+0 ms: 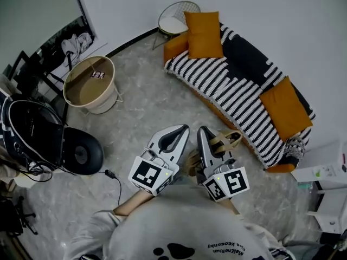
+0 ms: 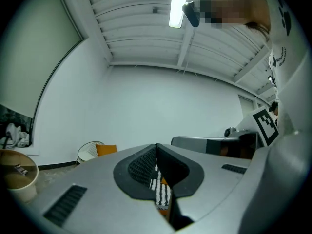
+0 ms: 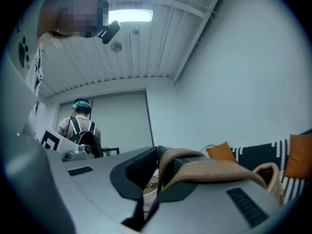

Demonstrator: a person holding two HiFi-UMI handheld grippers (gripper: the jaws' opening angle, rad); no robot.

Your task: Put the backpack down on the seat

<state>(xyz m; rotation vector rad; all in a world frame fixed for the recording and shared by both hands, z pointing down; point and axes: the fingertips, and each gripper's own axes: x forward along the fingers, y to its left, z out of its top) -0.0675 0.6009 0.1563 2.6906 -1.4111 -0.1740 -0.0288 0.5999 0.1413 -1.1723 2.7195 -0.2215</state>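
In the head view both grippers are held side by side in front of me, pointing toward the sofa (image 1: 238, 88) with its black-and-white striped throw and orange cushions. My right gripper (image 1: 204, 130) is shut on a tan backpack strap (image 1: 226, 140). That strap (image 3: 214, 168) runs out between the jaws and loops over the right one. The backpack's body is hidden below the grippers. My left gripper (image 1: 182, 129) is shut, its tips (image 2: 156, 149) meeting with nothing between them. Part of the striped sofa (image 2: 162, 195) shows through the gap behind its tips.
A wire chair (image 1: 176, 16) stands at the sofa's far end. A round beige basket table (image 1: 90, 83) and a black round object (image 1: 82, 154) sit on the floor to the left, beside a black bag (image 1: 32, 134). A person wearing a black backpack (image 3: 80, 126) stands behind.
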